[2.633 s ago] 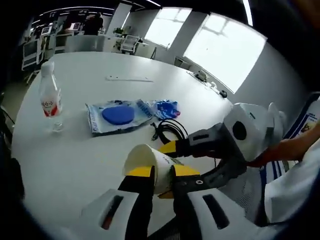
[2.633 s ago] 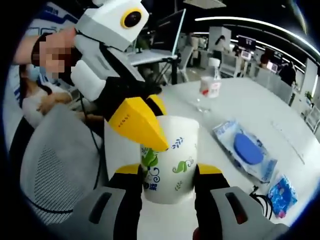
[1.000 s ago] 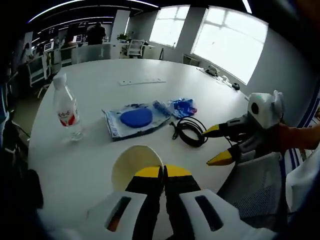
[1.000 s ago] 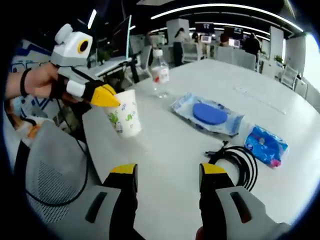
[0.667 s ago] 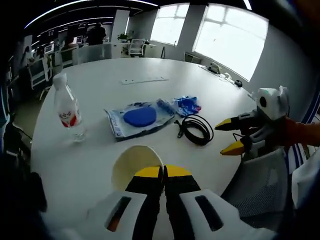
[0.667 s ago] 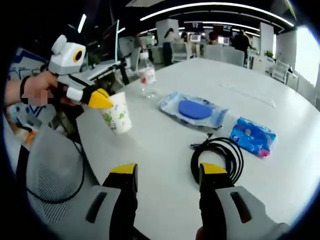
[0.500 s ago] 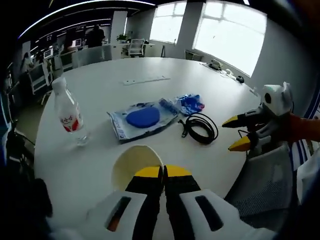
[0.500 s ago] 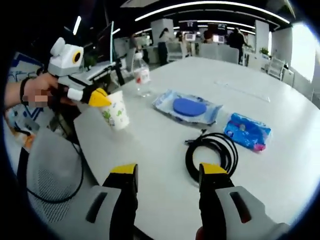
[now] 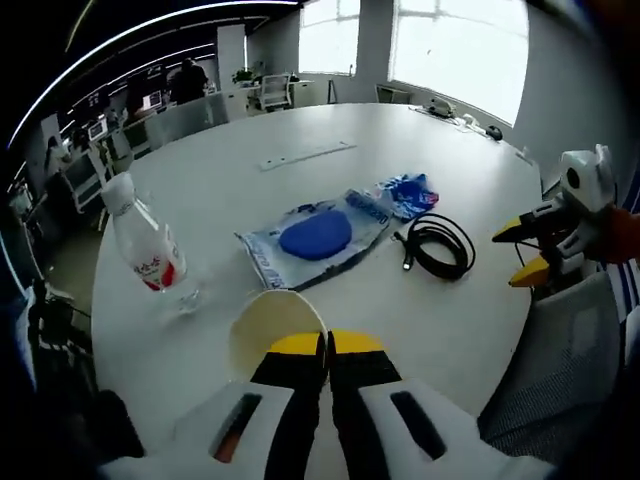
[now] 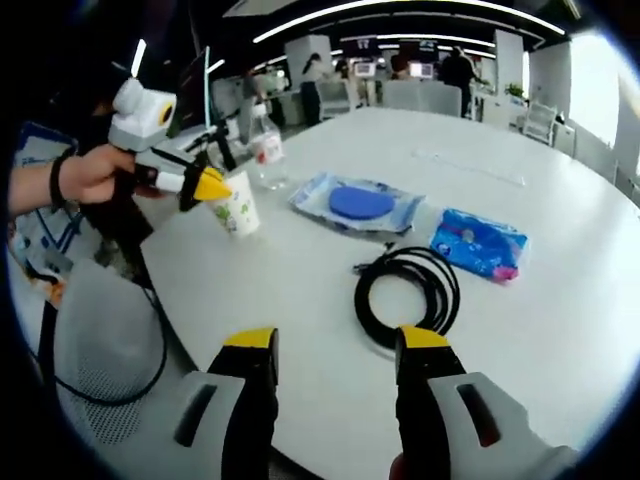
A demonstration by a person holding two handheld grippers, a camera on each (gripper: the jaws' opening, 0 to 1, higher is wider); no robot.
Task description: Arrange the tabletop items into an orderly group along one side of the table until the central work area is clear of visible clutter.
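Already, in the left gripper view, my left claw (image 9: 327, 345) had its yellow-tipped jaws pinched together on the rim of the cream paper cup with green leaf print (image 9: 275, 328), holding it over the near edge of the round white bench (image 9: 240, 150). Compared with a couple of seconds earlier, the right claw (image 9: 527, 250) had let go of the cup and drawn well away to the far right, jaws parted and empty. I judged the handover finished, so the cup was mine alone to place. Just beyond the cup stood the clear plastic water bottle with a red label (image 9: 146, 250), near the side edge. The clear packet holding a blue round pad (image 9: 318, 235), the small blue printed wipes pack (image 9: 406, 190) and the coiled black cable (image 9: 438, 245) lay mid-bench.

In the right gripper view, my right claw (image 10: 334, 345) was wide open with nothing between its jaws, hovering just short of the cable (image 10: 405, 292). The left claw (image 10: 208, 185) gripped the cup (image 10: 236, 211) beside the bottle (image 10: 266, 145). The packet (image 10: 358, 205) and wipes pack (image 10: 478, 243) lay beyond the cable, still cluttering the centre. Nothing blocked the cable, though its loose loops looked awkward to lift whole.
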